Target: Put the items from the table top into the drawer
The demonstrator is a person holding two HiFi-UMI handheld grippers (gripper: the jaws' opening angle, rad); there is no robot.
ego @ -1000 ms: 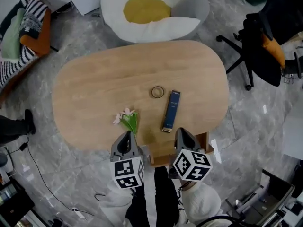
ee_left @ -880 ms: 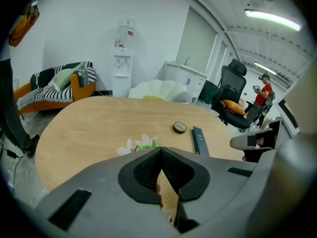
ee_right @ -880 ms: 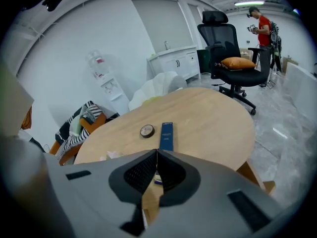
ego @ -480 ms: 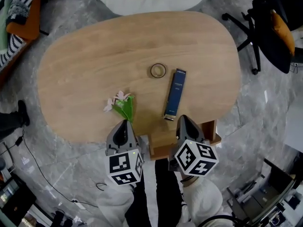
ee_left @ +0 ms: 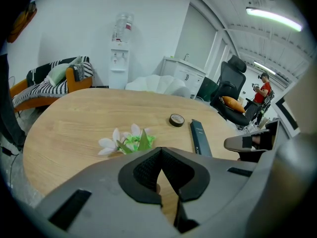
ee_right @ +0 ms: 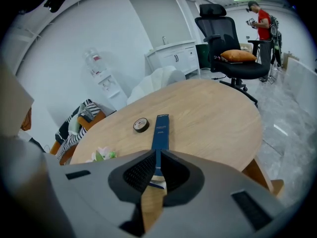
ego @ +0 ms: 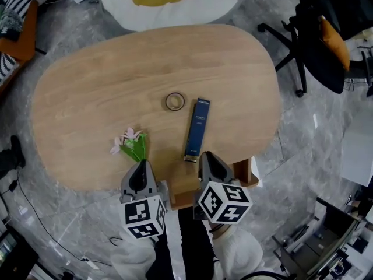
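Table (ego: 105,80): oval, light wood, standing on a grey marbled floor (ego: 309,150).
Tape ring (ego: 175,102): flat near the table's middle, just left of the box's far end, not touching it.
Box (ego: 197,130): long, dark blue, lying flat, its length running away from the person.
Flower (ego: 132,144): pale pink blooms and green leaves, left of the box, near the table's near edge.
Left gripper (ego: 140,168): tip over the near edge, just beside the flower's stems.
Right gripper (ego: 207,157): tip near the box's near end.
Wooden part (ego: 243,172): under the near edge beside the 2 grippers, possibly the drawer.
Beyond: white-and-yellow cushion (ego: 175,4); black office chair (ego: 312,45).
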